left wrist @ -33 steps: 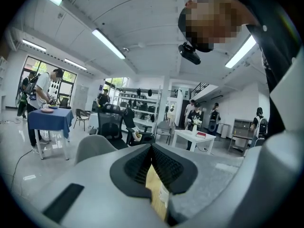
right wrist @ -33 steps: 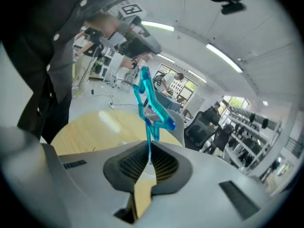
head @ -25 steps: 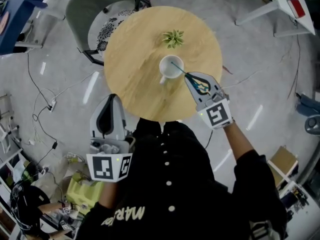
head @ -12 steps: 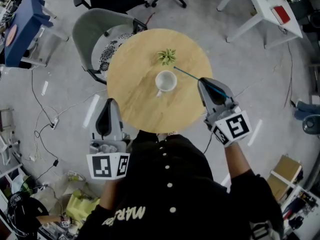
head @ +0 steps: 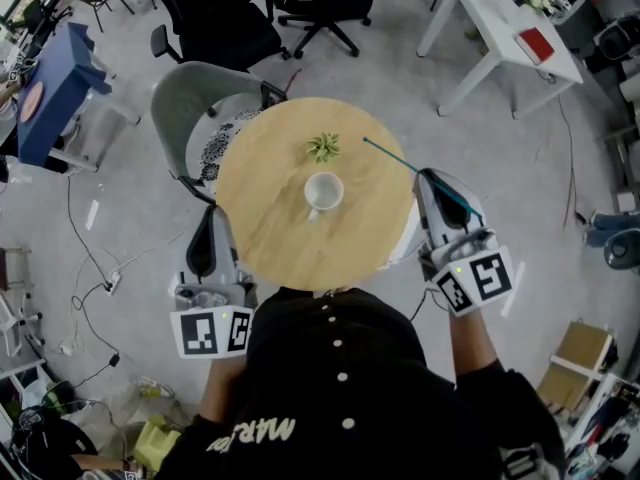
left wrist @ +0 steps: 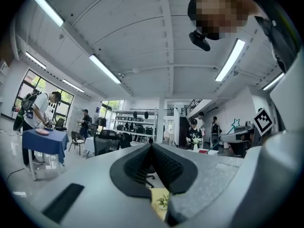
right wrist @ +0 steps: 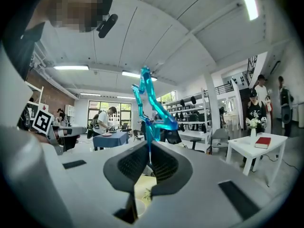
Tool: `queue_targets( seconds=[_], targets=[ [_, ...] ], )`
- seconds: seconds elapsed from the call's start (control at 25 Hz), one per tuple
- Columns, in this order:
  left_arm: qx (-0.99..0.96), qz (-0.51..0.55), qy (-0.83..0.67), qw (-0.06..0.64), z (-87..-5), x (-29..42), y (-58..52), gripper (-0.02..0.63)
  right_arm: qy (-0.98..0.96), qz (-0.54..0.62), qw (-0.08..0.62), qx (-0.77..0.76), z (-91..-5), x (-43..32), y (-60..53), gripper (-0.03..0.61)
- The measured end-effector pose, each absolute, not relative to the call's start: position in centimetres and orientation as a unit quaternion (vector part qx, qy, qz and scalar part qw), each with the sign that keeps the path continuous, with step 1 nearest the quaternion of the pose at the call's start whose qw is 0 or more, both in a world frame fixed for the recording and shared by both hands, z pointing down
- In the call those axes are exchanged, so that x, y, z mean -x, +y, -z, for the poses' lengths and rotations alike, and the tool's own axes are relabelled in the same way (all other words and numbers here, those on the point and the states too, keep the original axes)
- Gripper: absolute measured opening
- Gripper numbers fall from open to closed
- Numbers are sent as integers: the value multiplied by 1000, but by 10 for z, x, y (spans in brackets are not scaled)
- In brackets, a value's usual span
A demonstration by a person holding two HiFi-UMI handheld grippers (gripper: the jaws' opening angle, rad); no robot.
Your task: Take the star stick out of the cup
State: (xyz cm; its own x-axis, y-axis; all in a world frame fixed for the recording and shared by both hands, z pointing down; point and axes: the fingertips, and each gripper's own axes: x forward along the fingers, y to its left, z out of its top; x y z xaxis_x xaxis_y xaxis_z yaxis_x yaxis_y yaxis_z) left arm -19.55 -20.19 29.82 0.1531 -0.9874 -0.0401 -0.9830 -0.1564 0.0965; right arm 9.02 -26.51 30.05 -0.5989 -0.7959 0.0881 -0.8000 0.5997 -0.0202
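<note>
Fingers [right wrist: 129,167] of the right gripper [right wrist: 149,163] are pressed together on the thin stem of the star stick [right wrist: 151,106]. The blue star stands up just past the fingertips. In the head view the stick runs out from these fingers, up and to the left. Its far end hangs over the edge of the round wooden bench [head: 270,233]. The stick is out of the cup [head: 323,192] and well apart from it.

The white cup stands upright on the bench, ahead of the right fingers and off to their left. A small green plant [head: 322,148] sits just past the cup, near it but not touching.

The left gripper [left wrist: 152,148] has its fingers pressed together too, with nothing held in them. It sits at the near left edge of the bench, and the cup is ahead of it and to its right. So the cup lies between the two grippers.

Past the left fingers, on the far side of the bench, is a grey chair [head: 180,108]. Far past the right fingers stands a white table [head: 490,13] with a red book [head: 533,44] on it. Far off to the left of the left fingers is a blue table [head: 50,88]. Black office chairs [head: 230,18] stand further back on the grey floor [head: 520,158].
</note>
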Motion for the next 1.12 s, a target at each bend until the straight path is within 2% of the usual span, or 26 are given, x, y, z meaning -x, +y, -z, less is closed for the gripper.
queue_targets(
  seconds=[0.48,1.12],
  targets=[
    [-751,35,-660,-14,-272,215,-191,3,-862,11,-27,-506,-243,-137,-242,20],
    [-752,33,-657,-23,-262,215,-189,3,-856,25,-34,-516,-236,-143,-236,20]
  ],
)
